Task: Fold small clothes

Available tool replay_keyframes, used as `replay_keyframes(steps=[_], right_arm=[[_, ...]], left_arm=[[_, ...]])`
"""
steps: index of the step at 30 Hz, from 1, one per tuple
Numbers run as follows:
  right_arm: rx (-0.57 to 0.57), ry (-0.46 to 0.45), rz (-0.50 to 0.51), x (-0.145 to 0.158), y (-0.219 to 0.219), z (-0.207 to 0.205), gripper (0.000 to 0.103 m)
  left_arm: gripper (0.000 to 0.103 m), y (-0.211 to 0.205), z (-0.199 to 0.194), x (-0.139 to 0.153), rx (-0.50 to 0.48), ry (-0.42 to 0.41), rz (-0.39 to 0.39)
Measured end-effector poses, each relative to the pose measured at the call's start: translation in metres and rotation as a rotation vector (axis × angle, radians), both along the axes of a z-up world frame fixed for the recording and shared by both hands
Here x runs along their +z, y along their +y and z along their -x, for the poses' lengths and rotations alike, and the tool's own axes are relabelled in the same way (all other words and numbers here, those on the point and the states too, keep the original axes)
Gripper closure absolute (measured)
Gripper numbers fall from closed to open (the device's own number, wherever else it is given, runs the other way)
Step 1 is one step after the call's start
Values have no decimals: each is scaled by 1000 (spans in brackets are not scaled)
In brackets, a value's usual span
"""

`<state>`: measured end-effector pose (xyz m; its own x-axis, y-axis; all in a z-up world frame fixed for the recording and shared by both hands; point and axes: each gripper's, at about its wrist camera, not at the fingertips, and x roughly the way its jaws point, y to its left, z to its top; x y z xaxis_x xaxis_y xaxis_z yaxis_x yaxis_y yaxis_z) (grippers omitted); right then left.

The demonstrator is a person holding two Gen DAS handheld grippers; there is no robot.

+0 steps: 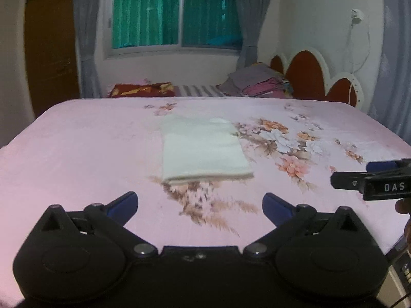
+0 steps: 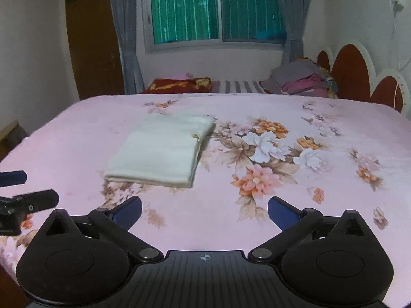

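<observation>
Folded cream cloth [image 1: 203,151] lies flat on the pink floral bedsheet [image 1: 77,154], a neat rectangle with its layered edge facing the grippers; the right wrist view shows the same cloth [image 2: 159,151] with stacked fold edges along its right side. Nothing touches it. Left gripper [image 1: 200,205] sits just short of the cloth's near edge, jaws spread wide, blue fingertips [image 1: 125,202] well apart with only bare sheet between them; it has hold of nothing. Right gripper [image 2: 204,210] likewise stands fully spread and empty, the cloth ahead of it and off to its left, printed flowers [image 2: 259,177] ahead and to its right. Each gripper appears in the other's view: the right one at the far right edge of the left camera [image 1: 372,179], the left one at the far left edge of the right camera [image 2: 25,200], so the two are side by side, apart. Beyond the cloth, at the far side of the bed: a red patterned pillow [image 1: 141,89], a striped cloth [image 1: 197,90], and a heap of grey and pink clothes [image 1: 257,82] beside the scalloped red headboard [image 1: 308,71]. Window with green curtain [image 1: 177,12] on the far wall, grey drapes [image 1: 84,38] either side.
</observation>
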<state>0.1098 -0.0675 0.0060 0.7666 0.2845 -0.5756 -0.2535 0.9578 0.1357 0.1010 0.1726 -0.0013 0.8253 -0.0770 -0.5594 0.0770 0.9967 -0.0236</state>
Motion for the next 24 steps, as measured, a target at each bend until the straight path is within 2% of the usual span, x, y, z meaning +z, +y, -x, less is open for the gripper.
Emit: replay_keyframes(steps=[5, 10, 13, 16, 24], right_arm=[[-27, 2, -16, 10, -13, 35, 0], [1, -30, -11, 28, -15, 71, 0], [0, -64, 16, 37, -14, 90, 0], [-23, -81, 12, 42, -18, 100, 0], [-44, -87, -5, 51, -32, 111, 0]], left_arm=[[0, -8, 38, 15, 28, -22, -5], [0, -14, 58, 29, 17, -42, 70], [1, -24, 66, 37, 3, -71, 58], [1, -33, 73, 41, -27, -88, 44], [1, -41, 81, 45, -28, -90, 48]])
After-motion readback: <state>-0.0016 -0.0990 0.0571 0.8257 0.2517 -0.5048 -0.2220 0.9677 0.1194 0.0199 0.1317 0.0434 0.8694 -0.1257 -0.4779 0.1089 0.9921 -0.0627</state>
